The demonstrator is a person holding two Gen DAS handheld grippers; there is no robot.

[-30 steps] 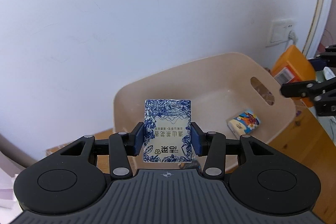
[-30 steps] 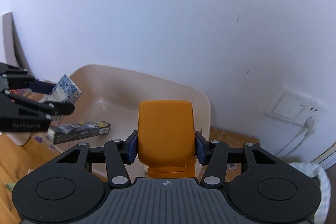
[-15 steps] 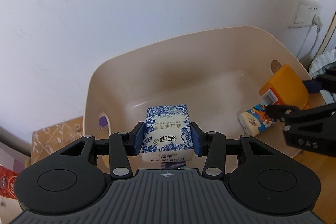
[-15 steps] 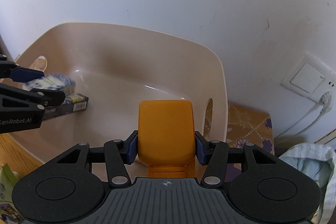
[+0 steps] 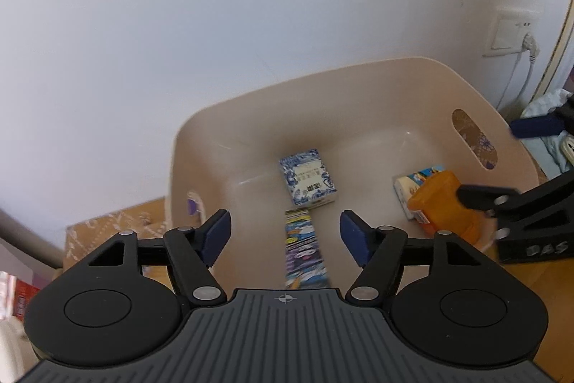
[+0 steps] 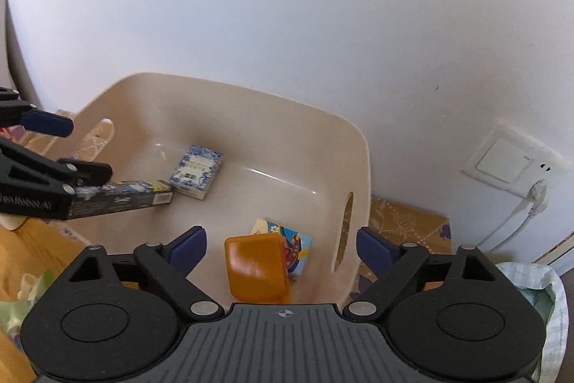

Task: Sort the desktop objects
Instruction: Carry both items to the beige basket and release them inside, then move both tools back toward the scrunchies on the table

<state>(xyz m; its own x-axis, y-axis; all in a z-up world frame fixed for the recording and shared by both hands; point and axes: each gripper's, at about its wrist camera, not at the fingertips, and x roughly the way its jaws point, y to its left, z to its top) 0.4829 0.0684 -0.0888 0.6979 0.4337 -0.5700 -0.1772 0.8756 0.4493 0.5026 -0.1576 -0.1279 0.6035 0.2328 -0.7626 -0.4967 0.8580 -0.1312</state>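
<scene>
A beige plastic bin (image 5: 358,85) (image 6: 251,96) stands against the white wall. In it lie a blue-and-white tissue pack (image 5: 308,181) (image 6: 196,171), a long dark printed box (image 5: 305,246) (image 6: 122,200), a cartoon-printed pack (image 5: 412,183) (image 6: 294,248) and an orange container (image 5: 443,203) (image 6: 256,270). My left gripper (image 5: 285,236) is open and empty above the bin's near left side. My right gripper (image 6: 281,248) is open and empty above the orange container, which lies loose below it.
A patterned cardboard box (image 5: 114,225) (image 6: 405,225) lies behind the bin. A wall socket with a white plug (image 5: 514,31) (image 6: 509,164) is on the right. A pale checked cloth (image 6: 538,293) lies at the far right. The wooden table (image 6: 21,250) shows at the left.
Both grippers opened. The tissue pack dropped from my left gripper into the bin, and the orange container dropped from my right gripper onto the cartoon pack. Both grippers rose slightly.
</scene>
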